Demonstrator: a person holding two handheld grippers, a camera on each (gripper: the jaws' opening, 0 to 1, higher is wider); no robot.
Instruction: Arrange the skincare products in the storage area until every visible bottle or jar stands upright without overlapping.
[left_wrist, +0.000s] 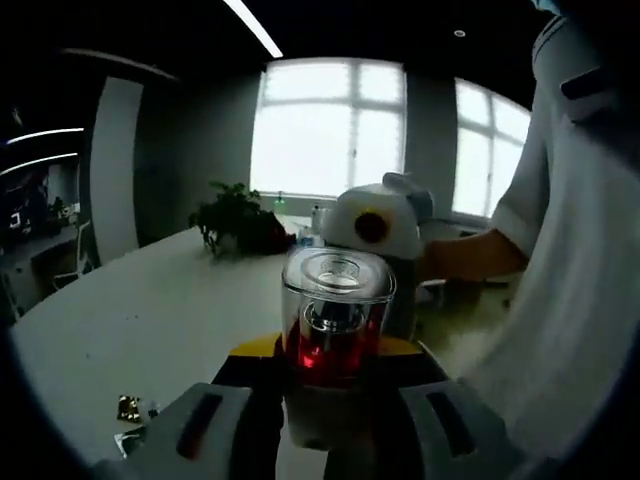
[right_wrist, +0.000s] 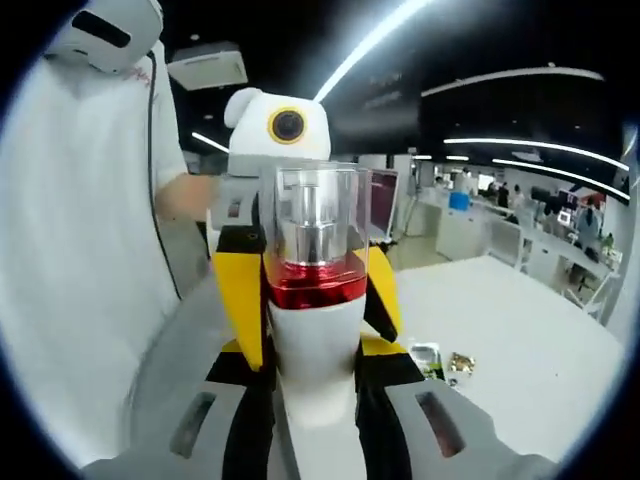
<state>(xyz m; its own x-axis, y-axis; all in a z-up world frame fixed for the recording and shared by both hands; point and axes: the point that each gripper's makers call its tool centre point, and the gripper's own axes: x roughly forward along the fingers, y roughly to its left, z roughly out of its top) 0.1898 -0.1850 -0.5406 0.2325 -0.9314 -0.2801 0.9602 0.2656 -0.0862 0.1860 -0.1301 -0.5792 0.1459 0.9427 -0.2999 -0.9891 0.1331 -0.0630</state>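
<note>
A skincare bottle (right_wrist: 318, 300) with a white body, red collar and clear cap (left_wrist: 338, 285) is held in the air between both claws. In the right gripper view the right gripper (right_wrist: 315, 420) is closed narrowly on the white body, the long axis running away along the jaws, cap far. In the left gripper view the left gripper (left_wrist: 325, 420) sits at the same bottle from the opposite side; whether its jaws actually clamp cannot be told. A white table (left_wrist: 150, 320) lies below, small wrappers (right_wrist: 445, 362) on it, a potted plant (left_wrist: 235, 220) far off, bright windows (left_wrist: 330, 125) and office desks (right_wrist: 500, 235) beyond.
</note>
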